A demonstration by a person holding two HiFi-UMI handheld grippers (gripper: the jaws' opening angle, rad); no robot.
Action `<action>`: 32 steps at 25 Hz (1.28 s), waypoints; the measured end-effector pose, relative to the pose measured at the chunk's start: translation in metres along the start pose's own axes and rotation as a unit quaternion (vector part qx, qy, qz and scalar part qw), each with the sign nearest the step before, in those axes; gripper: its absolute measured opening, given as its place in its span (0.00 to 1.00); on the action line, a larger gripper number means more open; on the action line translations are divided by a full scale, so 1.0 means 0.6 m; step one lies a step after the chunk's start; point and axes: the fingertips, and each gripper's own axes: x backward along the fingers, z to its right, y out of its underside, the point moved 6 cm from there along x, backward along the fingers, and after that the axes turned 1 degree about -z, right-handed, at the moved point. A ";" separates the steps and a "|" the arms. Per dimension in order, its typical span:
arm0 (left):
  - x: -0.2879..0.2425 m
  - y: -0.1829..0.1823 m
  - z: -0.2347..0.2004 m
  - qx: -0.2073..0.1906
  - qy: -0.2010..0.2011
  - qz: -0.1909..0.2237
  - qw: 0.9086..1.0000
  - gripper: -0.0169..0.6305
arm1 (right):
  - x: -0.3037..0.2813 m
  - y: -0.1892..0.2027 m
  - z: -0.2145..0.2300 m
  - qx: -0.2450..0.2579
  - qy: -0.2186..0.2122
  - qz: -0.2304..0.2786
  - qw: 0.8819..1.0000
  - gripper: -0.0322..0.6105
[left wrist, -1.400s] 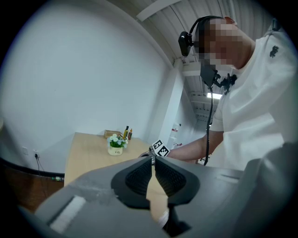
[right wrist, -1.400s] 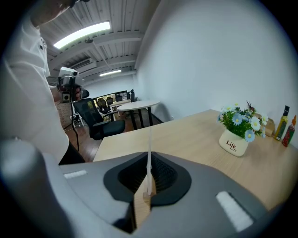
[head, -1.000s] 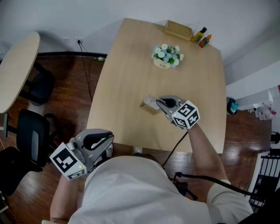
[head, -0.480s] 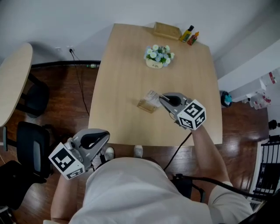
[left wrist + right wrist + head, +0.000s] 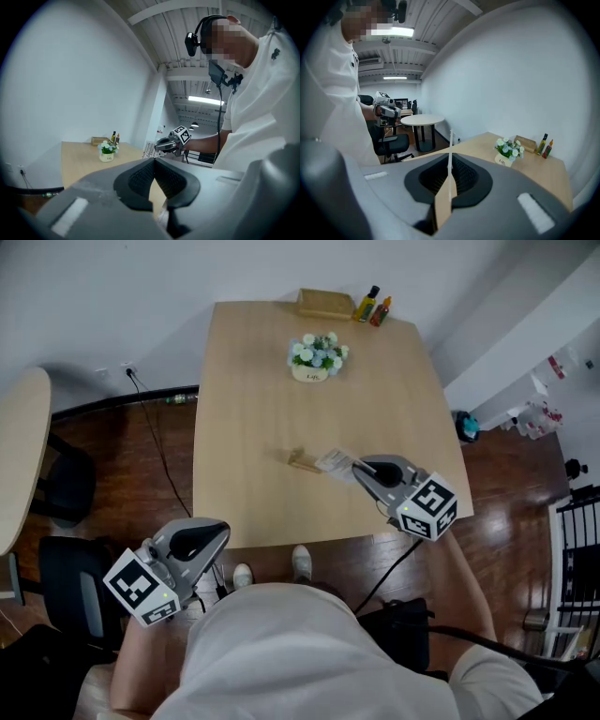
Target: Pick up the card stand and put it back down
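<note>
In the head view, the right gripper (image 5: 361, 468) is seen at centre right over the table (image 5: 244, 381), its jaws closed on the card stand (image 5: 333, 462). The stand appears to be raised off the wood, with what looks like its shadow just left of it, so the lift half of the task is judged done and the set-down is yet to come. The left gripper (image 5: 214, 532) is held at lower left, off the table edge and over the floor, probably to leave the working side free. The flowers (image 5: 316, 354) and bottles (image 5: 373, 306) at the top of the frame are well apart from the action. In the left gripper view, the pads are seen pressed together at their tips with nothing between them; only table shows through the gap below. In the right gripper view, the stand is seen edge-on at centre, a thin clear sheet with a wooden base, pinched flat between the pads. A grip across the faces is likely chosen so that the thin sheet cannot twist on the way down.
</note>
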 end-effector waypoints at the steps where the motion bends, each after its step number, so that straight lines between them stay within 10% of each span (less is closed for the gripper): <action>1: 0.003 0.002 -0.001 0.000 0.006 -0.002 1.000 0.03 | 0.011 -0.001 -0.012 -0.002 0.009 0.001 1.000 0.08; 21: 0.012 0.030 0.017 -0.023 0.134 -0.023 0.990 0.03 | 0.140 0.027 -0.237 -0.075 0.112 0.009 0.991 0.08; 32: 0.027 0.035 0.021 -0.029 0.115 -0.020 0.993 0.03 | 0.136 0.016 -0.212 -0.055 0.101 0.015 0.993 0.08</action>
